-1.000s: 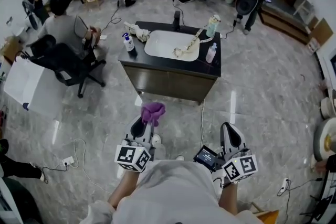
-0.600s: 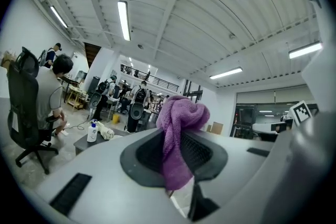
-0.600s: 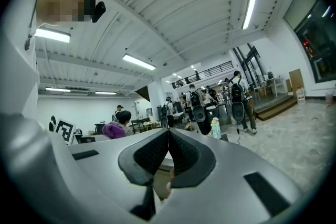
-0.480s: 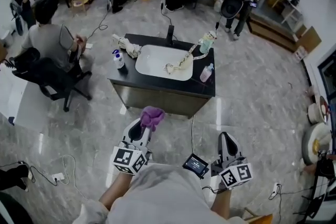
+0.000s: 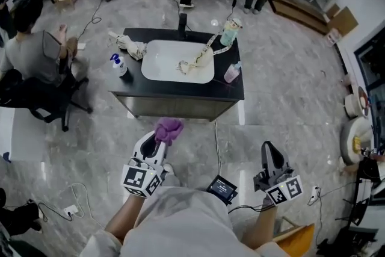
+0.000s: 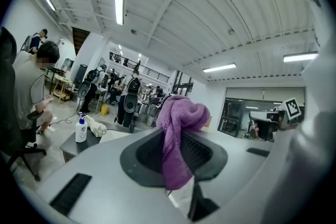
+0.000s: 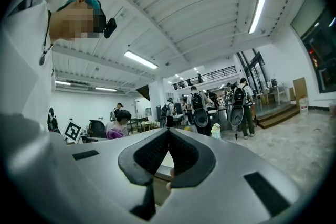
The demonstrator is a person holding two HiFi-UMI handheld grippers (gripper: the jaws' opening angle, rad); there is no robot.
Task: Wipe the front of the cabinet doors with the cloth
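Purple terry cloth (image 5: pixel 168 128) is clamped between the jaws of the left gripper (image 5: pixel 159 139). It is bunched into a wad past the tips, and a tail is seen hanging down between the pads in the left gripper view. The right gripper (image 5: pixel 270 150) is held with its jaws pressed together at the tips, and nothing is caught between them.

The cabinet doors (image 5: pixel 180 108) are found directly ahead of the cloth, under the black countertop (image 5: pixel 236 88) that carries the white sink basin (image 5: pixel 162 66). In the head view the door front is laid out as a long band running left to right, square to the person, and the cloth is lined up with its left-centre part. The cloth is near the doors but not touching them.

The left gripper is clearly the nearer one. The right gripper is set off to the right and further back, roughly level with the cabinet's right end.

From the left gripper view the jaws are judged to be aimed forward and upward, over the countertop rather than at the doors. A lowering and a push forward are therefore thought necessary before the wad can be pressed flat, with strokes then taken along the band's length.
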